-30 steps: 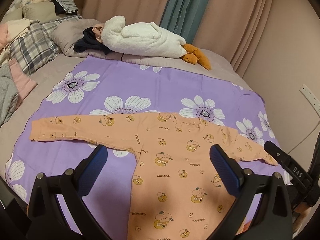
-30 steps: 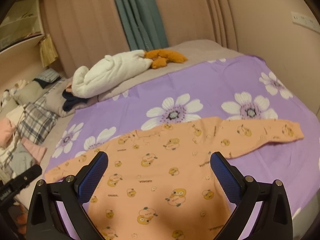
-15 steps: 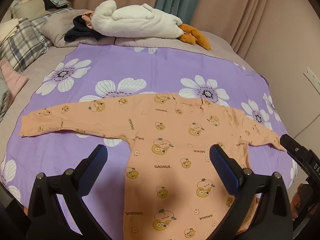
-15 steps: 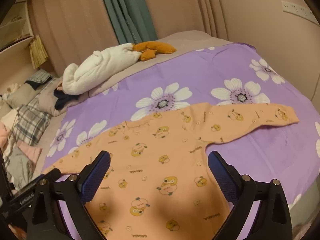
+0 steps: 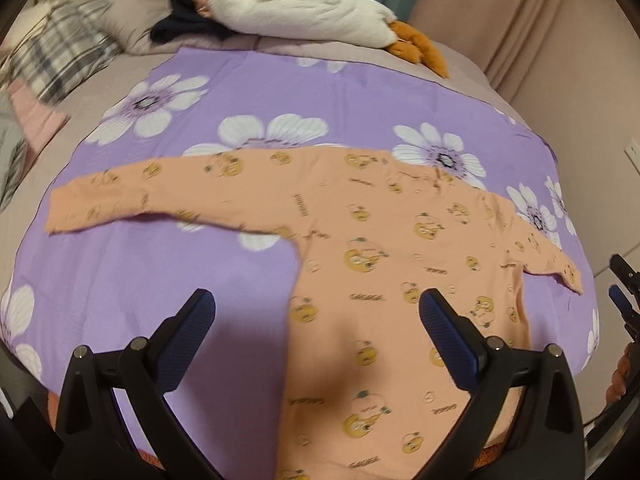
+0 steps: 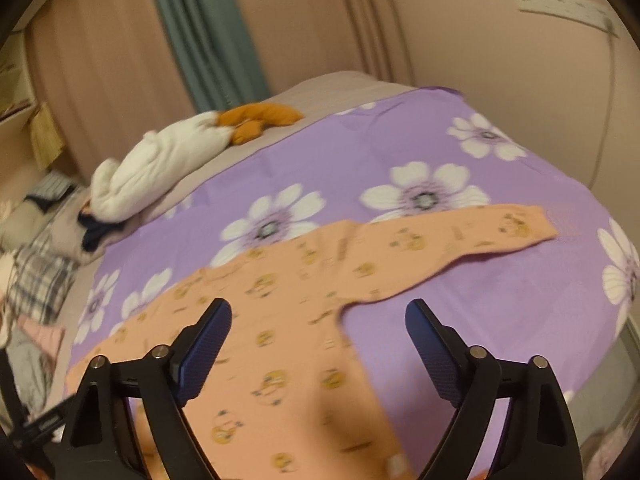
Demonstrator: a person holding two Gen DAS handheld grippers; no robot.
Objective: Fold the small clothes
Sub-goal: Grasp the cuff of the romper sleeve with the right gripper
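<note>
Soft peach romper (image 5: 372,248) printed with cartoon faces lies flat, sleeves spread, on a purple floral sheet (image 5: 240,80). Both ribbed-padded tongs (image 5: 316,320) (image 6: 318,328) gape wide, empty.

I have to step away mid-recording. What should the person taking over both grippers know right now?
Left gripper: open, empty, above the garment's body.
Right gripper: open, empty, near the right armpit.
Orange long-sleeved baby top: flat on the purple flowered sheet, both sleeves spread out sideways, left sleeve, right sleeve.
Done: garment laid out.
Left: every fold; probably sleeves in first, then the body.
</note>
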